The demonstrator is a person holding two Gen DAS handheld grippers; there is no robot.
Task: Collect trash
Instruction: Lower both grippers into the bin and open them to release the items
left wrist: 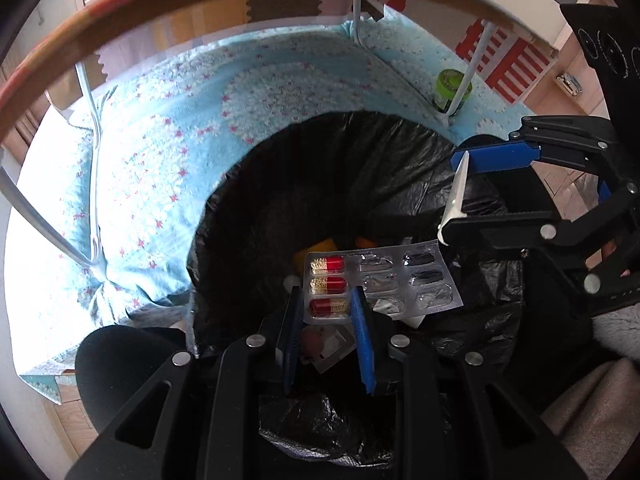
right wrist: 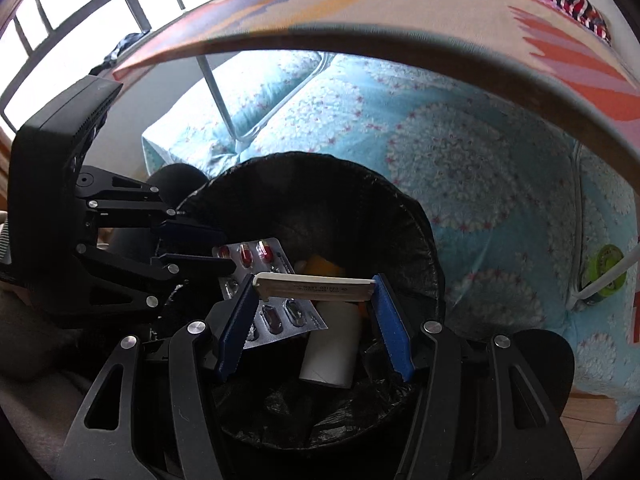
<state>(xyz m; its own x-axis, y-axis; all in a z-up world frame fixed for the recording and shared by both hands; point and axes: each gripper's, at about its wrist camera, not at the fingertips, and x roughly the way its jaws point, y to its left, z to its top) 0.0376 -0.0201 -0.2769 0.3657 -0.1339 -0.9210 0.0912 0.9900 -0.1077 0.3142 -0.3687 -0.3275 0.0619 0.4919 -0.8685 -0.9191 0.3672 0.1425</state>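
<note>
My left gripper [left wrist: 326, 300] is shut on a silver pill blister pack [left wrist: 380, 282] with three red capsules, held over the black-lined trash bin [left wrist: 224, 216]. My right gripper [right wrist: 316, 292] is shut on a flat white packet [right wrist: 316, 286], gripped by its two ends, also over the bin [right wrist: 420, 240]. The blister pack [right wrist: 248, 256] shows in the right wrist view beneath the white packet. The right gripper [left wrist: 456, 196] with the white packet [left wrist: 456, 188] shows at the right of the left wrist view. Inside the bin lie a white roll [right wrist: 332, 352] and something orange [right wrist: 320, 264].
The bin stands under a small table [right wrist: 360, 40] with white metal legs [left wrist: 90, 152]. A light blue flowered blanket [left wrist: 160, 140] lies behind the bin. A green-lidded jar [left wrist: 452, 88] stands by a table leg. A window [right wrist: 80, 12] is at the far left.
</note>
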